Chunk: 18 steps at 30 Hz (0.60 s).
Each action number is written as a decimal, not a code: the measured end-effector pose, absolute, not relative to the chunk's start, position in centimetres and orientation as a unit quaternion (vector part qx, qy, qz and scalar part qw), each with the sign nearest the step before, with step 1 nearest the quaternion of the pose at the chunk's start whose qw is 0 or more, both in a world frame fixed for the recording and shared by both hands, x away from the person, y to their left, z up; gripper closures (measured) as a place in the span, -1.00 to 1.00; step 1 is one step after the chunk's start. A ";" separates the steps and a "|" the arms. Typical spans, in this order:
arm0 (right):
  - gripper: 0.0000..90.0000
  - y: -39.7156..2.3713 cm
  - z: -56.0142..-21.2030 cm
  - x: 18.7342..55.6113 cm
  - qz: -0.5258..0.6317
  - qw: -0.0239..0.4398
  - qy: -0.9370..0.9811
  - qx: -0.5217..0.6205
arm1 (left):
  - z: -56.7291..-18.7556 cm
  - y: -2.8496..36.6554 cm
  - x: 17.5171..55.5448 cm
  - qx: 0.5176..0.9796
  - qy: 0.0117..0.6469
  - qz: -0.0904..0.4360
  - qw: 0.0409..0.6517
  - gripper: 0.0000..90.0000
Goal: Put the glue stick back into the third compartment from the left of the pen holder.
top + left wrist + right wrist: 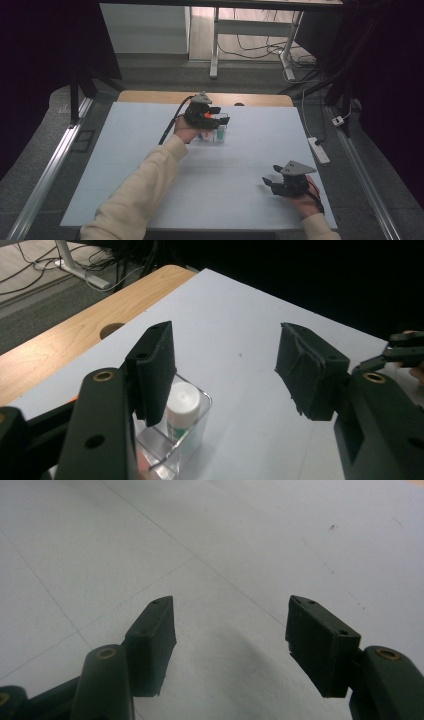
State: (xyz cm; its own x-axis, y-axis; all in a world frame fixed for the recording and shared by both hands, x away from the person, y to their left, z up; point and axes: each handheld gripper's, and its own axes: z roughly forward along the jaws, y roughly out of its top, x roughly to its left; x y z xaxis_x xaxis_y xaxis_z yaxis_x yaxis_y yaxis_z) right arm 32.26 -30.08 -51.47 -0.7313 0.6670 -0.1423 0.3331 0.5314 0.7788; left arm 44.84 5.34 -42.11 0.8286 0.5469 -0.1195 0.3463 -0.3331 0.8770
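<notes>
Left gripper [225, 365] has jaws apart over a clear box [172, 440] holding a white-capped bottle [182, 407], label unreadable; right gripper [230, 640] gapes, nothing between.

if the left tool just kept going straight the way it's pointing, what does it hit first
Probably nothing soon: between the open jaws of the left tool lies bare white table sheet. The clear box with the white-capped bottle sits low beside one jaw, off that line. Depth is unclear.
</notes>
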 end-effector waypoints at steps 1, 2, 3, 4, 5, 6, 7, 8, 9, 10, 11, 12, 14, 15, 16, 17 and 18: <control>-0.20 -30.0 -51.5 32.3 0.386 0.217 0.847 0.295 | -42.1 5.5 44.6 0.811 0.275 0.097 0.507 -0.10; -0.20 -30.0 -51.5 32.3 0.386 0.216 0.847 0.295 | -42.1 5.7 44.4 0.812 0.275 0.096 0.506 -0.10; -0.20 -30.0 -51.5 32.4 0.385 0.215 0.848 0.294 | -42.2 5.9 44.2 0.813 0.274 0.095 0.505 -0.10; -0.20 -30.0 -51.5 32.4 0.386 0.214 0.848 0.294 | -42.2 6.1 44.0 0.813 0.274 0.094 0.505 -0.10; -0.20 -30.1 -51.5 32.4 0.385 0.213 0.848 0.294 | -42.3 6.3 43.8 0.815 0.274 0.094 0.502 -0.10; -0.20 -30.1 -51.5 32.3 0.386 0.214 0.848 0.294 | -42.4 6.5 43.6 0.816 0.273 0.096 0.500 -0.10; -0.20 -30.2 -51.4 32.3 0.386 0.217 0.846 0.295 | -42.5 6.7 43.4 0.817 0.274 0.096 0.499 -0.10; -0.20 -30.2 -51.4 32.3 0.389 0.216 0.846 0.293 | -42.6 7.0 43.1 0.817 0.275 0.094 0.499 -0.10; -0.20 -30.2 -51.3 32.3 0.391 0.216 0.845 0.293 | -42.7 7.2 42.9 0.817 0.276 0.094 0.498 -0.10; -0.20 -30.2 -51.3 32.3 0.392 0.217 0.845 0.293 | -42.8 7.5 42.7 0.817 0.277 0.094 0.497 -0.10; -0.20 -30.2 -51.3 32.2 0.390 0.217 0.846 0.293 | -42.9 7.8 42.4 0.817 0.279 0.094 0.496 -0.10; -0.20 -30.2 -51.3 32.2 0.390 0.216 0.846 0.292 | -43.0 8.1 42.2 0.817 0.281 0.093 0.494 -0.10; -0.20 -30.1 -51.4 32.1 0.392 0.216 0.845 0.293 | -43.1 8.6 41.8 0.817 0.283 0.094 0.493 -0.10; -0.20 -30.1 -51.4 32.1 0.392 0.216 0.845 0.293 | -43.2 9.0 41.4 0.817 0.285 0.094 0.493 -0.10; -0.20 -30.2 -51.3 32.1 0.392 0.215 0.846 0.292 | -43.3 9.3 41.2 0.816 0.286 0.095 0.494 -0.10; -0.20 -30.2 -51.3 32.1 0.393 0.215 0.845 0.292 | -43.3 9.7 40.9 0.815 0.287 0.095 0.494 -0.10; -0.21 -30.2 -51.3 32.1 0.396 0.216 0.843 0.292 | -43.4 10.1 40.6 0.814 0.288 0.095 0.495 -0.10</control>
State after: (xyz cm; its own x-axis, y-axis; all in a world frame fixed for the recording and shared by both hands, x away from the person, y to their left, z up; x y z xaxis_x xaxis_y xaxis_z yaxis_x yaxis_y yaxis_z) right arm 32.08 -30.17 -51.30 -0.7355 0.6643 -0.1332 0.3222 0.5158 0.7938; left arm 40.63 10.05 -43.44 0.8160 0.5631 -0.1310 0.3753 -0.3436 0.8608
